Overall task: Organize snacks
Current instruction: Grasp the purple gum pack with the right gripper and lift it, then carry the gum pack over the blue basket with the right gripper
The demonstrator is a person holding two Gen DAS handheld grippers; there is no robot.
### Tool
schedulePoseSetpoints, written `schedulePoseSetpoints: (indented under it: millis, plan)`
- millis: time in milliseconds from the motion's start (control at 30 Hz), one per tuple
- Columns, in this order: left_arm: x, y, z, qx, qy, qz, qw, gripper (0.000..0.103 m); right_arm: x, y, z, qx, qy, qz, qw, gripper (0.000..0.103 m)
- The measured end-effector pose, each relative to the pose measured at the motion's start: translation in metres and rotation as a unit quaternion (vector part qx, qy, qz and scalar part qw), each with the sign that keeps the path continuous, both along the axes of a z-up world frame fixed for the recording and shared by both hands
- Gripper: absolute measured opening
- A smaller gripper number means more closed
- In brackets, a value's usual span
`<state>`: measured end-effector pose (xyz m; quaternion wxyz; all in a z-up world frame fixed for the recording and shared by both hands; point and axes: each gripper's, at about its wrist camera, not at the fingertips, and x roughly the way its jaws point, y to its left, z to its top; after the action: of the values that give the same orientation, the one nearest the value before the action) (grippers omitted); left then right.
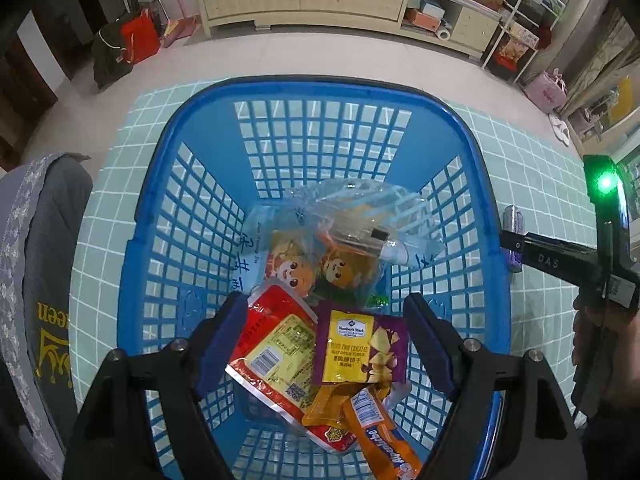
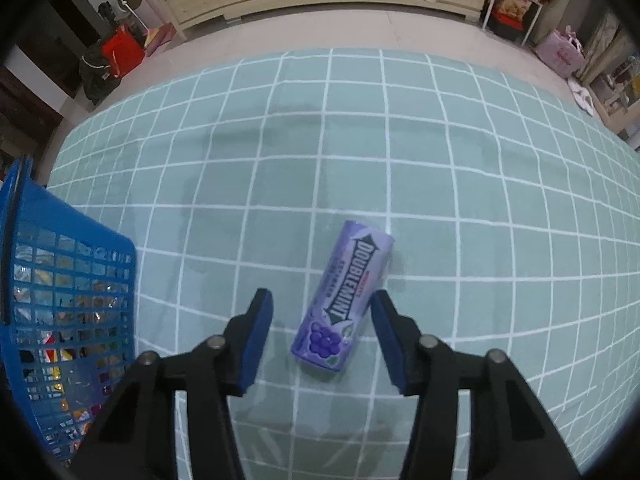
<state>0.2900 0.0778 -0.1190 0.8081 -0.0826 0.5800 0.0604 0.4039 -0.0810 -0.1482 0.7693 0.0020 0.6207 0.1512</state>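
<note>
A blue plastic basket [image 1: 160,184] stands on the teal checked cloth [image 1: 120,132]. In it lie a red packet [image 1: 276,352], a purple and yellow cracker packet [image 1: 360,344], an orange packet [image 1: 380,436] and a clear bag of cartoon-printed snacks [image 1: 320,256]. My left gripper [image 1: 326,304] hangs open inside the basket just over the red and cracker packets. A purple Doublemint gum box [image 2: 340,300] lies flat on the cloth [image 2: 400,160] to the right of the basket [image 2: 72,248]. My right gripper [image 2: 320,296] points down at it, open, one finger on each side; its right pad is close to the box and its left pad stands apart.
A grey garment with yellow lettering [image 1: 44,260] lies at the cloth's left edge. A hand [image 1: 588,320] holds the right gripper's handle beside the basket. Beyond the cloth is bare floor, then a long pale sideboard [image 1: 312,0], a red bag [image 1: 138,38] and shelves [image 1: 520,36].
</note>
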Motion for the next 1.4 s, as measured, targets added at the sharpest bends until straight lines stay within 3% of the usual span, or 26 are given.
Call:
schedulePoseSetpoints:
  millis: [167,600,767,933,1100,1233,1400]
  plan:
    - [0.001,0.005,-0.002,-0.001,0.0,0.002,1.0,0.078,0.002,-0.001,-0.007,-0.019,0.008,0.002,1.0,0.04]
    - [-0.009,0.0,0.003,0.003,-0.005,-0.013,0.9999,0.078,-0.027,-0.017,-0.006,0.013,-0.007,0.001,1.0,0.035]
    - [-0.022,-0.005,0.014,0.006,-0.015,-0.02,0.9997,0.078,-0.044,-0.024,0.014,0.052,-0.012,0.004,0.999,0.035]
    - [-0.036,-0.013,0.033,0.017,-0.032,-0.033,0.9988,0.078,-0.064,-0.022,0.043,0.061,-0.034,0.018,0.997,0.035]
    - [-0.055,-0.013,0.057,0.017,-0.053,-0.038,0.9977,0.078,-0.078,-0.007,0.08,0.073,-0.06,0.027,0.995,0.035]
    - [-0.076,-0.012,0.077,0.044,-0.075,-0.042,0.9953,0.078,-0.092,0.003,0.112,0.085,-0.083,0.041,0.992,0.035]
    - [-0.097,-0.002,0.092,0.033,-0.093,-0.038,0.9944,0.078,-0.111,0.023,0.14,0.095,-0.106,0.065,0.988,0.035]
